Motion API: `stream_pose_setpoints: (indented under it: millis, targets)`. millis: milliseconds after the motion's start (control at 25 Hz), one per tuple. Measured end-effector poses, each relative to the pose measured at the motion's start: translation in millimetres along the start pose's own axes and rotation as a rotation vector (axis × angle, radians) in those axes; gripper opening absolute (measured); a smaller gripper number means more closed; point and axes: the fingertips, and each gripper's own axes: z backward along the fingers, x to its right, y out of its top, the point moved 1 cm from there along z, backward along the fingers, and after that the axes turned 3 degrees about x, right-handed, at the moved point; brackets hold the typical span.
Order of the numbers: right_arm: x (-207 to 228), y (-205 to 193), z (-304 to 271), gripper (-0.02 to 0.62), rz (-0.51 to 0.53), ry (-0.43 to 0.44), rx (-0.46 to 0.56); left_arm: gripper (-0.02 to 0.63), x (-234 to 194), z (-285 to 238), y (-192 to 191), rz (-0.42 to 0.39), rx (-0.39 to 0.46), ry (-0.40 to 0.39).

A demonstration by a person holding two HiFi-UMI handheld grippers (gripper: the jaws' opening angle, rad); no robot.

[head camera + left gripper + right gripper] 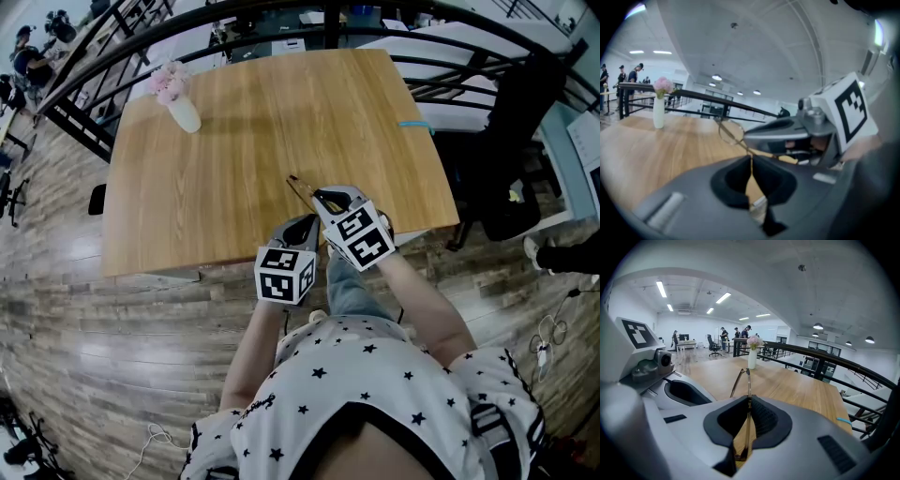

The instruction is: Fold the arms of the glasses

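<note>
Held over the near edge of the light wooden table point(234, 169): thin gold wire-rimmed glasses point(302, 187), left gripper point(751, 161) clamped on one arm, right gripper point(749, 401) clamped on another thin part (arm or rim, unclear). Risk: twisting askew, bending a hinge.

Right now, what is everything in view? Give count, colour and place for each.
table: one, light wood, centre
vase: one, white, table's far left corner
flowers: one bunch, pink, in the vase
glasses: one pair, thin brownish frame, over the table's near edge
railing: one, black, beyond the table
office chair: one, black, right of the table
people: several, far background
left gripper: grey, shut on the glasses
right gripper: grey, shut on the glasses
</note>
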Motion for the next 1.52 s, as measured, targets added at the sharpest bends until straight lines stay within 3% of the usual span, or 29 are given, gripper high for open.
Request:
stream_pose_setpoints:
  millis: [600, 1520]
  targets:
    - [-2.7, 3.2, 0.3, 0.031, 0.006, 0.005, 0.003, 0.014, 0.5, -1.6, 3.4, -0.012, 0.003, 0.003]
    - [30.7, -7.4, 4.2, 0.031, -0.019, -0.072, -0.022, 0.014, -13.6, 35.4, -11.1, 0.042, 0.02, 0.076]
